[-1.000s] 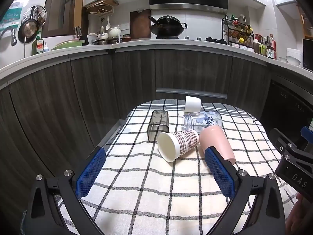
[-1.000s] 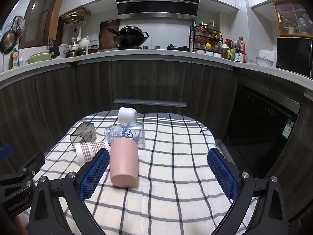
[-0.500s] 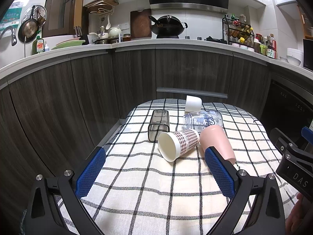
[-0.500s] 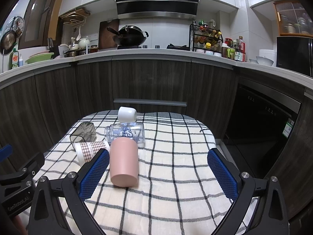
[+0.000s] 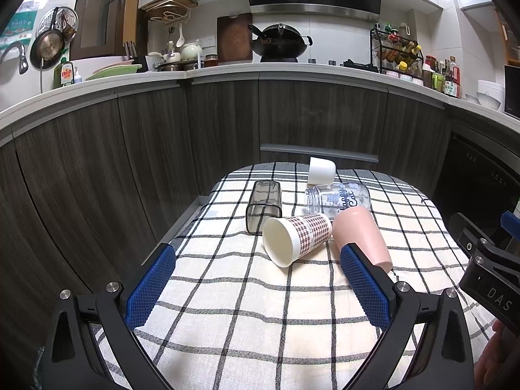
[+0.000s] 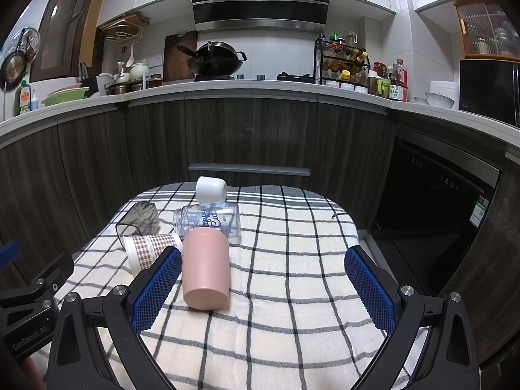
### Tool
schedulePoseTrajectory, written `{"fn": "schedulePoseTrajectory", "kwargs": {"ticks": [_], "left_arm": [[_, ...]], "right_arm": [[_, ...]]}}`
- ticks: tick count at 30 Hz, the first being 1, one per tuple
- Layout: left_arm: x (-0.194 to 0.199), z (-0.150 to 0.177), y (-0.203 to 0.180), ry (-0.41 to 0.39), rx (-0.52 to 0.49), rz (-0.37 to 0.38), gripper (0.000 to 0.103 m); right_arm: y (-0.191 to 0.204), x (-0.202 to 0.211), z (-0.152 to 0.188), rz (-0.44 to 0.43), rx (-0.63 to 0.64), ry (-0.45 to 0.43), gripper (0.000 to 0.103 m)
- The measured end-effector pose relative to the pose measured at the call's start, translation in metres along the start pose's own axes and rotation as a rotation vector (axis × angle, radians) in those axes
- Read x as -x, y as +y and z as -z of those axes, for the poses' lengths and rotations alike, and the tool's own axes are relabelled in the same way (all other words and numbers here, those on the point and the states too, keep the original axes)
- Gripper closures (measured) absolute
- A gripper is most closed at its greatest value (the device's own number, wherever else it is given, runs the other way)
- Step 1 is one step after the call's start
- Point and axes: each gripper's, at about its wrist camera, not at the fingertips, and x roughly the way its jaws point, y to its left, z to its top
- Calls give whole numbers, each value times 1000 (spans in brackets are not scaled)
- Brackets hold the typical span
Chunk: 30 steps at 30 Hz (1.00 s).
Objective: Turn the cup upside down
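Note:
Several cups lie on their sides on a checked cloth: a houndstooth paper cup [image 5: 297, 237] [image 6: 149, 248] with its mouth toward me, a pink cup [image 5: 362, 235] [image 6: 205, 271], a smoky square tumbler [image 5: 264, 206] [image 6: 139, 219], a clear printed glass jar [image 5: 338, 199] [image 6: 208, 222] and a white cup [image 5: 321, 170] [image 6: 211, 189] at the back. My left gripper [image 5: 256, 287] is open and empty, short of the paper cup. My right gripper [image 6: 263, 289] is open and empty, its left finger beside the pink cup.
The small table [image 6: 292, 260] stands before dark kitchen cabinets [image 5: 227, 130]. Its edges drop off at left and right. A dishwasher front [image 6: 438, 201] is on the right. The right side of the cloth holds no cups.

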Motion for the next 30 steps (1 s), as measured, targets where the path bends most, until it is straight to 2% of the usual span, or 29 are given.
{"fn": "schedulePoseTrajectory", "kwargs": {"ticks": [30], "left_arm": [[-2,1,0,2,-1,0,0]], "right_arm": [[-2,-4,3,0,-3,9,2]]}}
